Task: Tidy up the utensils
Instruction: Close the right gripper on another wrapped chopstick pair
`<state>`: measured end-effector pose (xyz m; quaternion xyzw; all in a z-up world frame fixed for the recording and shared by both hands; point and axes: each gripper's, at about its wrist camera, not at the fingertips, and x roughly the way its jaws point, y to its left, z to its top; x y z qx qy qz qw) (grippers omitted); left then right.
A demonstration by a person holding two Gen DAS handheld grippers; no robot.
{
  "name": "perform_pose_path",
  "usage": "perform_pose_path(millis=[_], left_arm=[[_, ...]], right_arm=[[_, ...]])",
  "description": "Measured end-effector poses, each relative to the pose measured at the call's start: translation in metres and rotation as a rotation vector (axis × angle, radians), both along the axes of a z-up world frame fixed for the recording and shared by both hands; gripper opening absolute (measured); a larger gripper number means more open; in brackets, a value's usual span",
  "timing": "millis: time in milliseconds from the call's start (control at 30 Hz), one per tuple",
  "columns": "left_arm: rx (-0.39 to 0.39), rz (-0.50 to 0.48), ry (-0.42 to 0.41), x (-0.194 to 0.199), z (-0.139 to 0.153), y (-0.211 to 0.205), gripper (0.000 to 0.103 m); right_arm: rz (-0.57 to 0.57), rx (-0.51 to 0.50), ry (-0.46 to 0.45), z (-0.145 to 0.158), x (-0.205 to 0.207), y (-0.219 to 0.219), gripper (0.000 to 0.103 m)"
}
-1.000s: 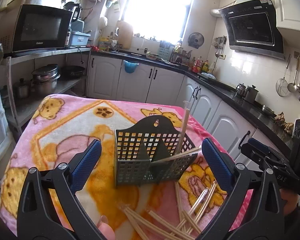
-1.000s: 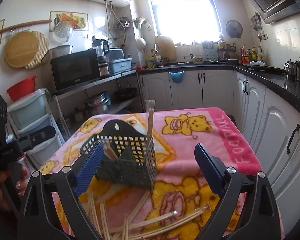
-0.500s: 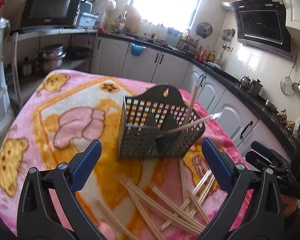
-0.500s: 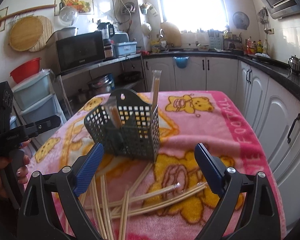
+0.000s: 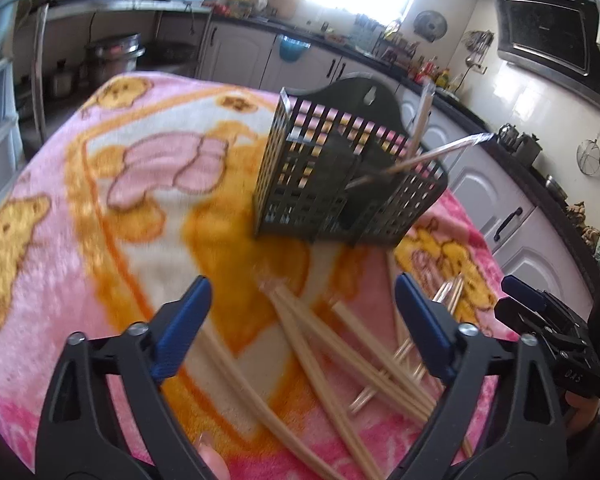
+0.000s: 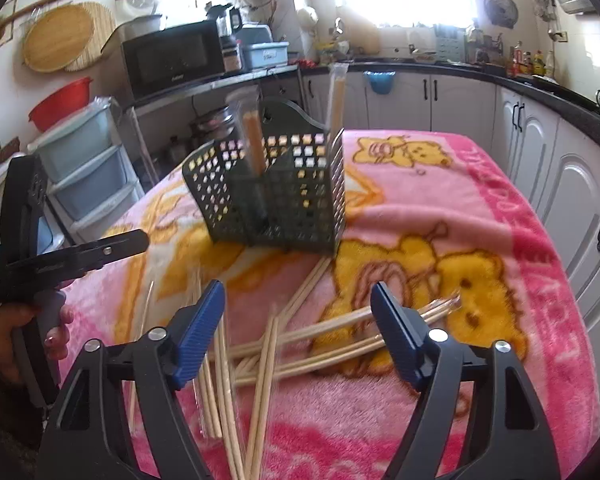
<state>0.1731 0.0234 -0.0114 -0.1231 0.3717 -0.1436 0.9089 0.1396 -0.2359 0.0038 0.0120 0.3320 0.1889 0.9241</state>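
Observation:
A dark perforated utensil basket (image 5: 340,184) (image 6: 276,192) stands upright on the pink blanket, with two wrapped chopstick pairs (image 5: 420,120) (image 6: 334,100) leaning in it. Several loose wooden chopsticks (image 5: 320,352) (image 6: 300,340) lie crossed in a pile in front of it. My left gripper (image 5: 300,292) hovers just over the pile's left part, jaws closing, nothing pressed between the blue pads. My right gripper (image 6: 298,292) hangs over the pile from the other side, jaws also closing, with sticks lying beneath the gap but none gripped.
The bear-print blanket (image 5: 100,200) covers the whole table and drops off at its edges. White cabinets (image 6: 540,152) run close along the right. A shelf rack with a microwave (image 6: 172,56) and plastic drawers (image 6: 84,168) stands on the left.
Both grippers have sunk toward the loose chopsticks and tipped further down. Their jaws have narrowed a little. The basket now sits higher in both views.

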Motion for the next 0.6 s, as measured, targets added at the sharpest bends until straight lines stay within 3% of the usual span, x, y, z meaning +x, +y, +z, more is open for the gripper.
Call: perform_pose_path(millis=[233,300,600], left_arm=[[-0.024,-0.030,0.070,0.003,-0.022,-0.002,0.063],[-0.026,-0.038,0.085,0.006,-0.027,-0.004,0.055],[-0.063,-0.019,0.195,0.046,-0.048,-0.002,0.052]], right_arm=[[0.039,-0.023,0.022,-0.014,-0.002,0.009,0.063],[0.053,-0.044,0.029,-0.019,0.001,0.013,0.056],[0.109,-0.067,0.095,-0.029,0.027,0.032,0.051]])
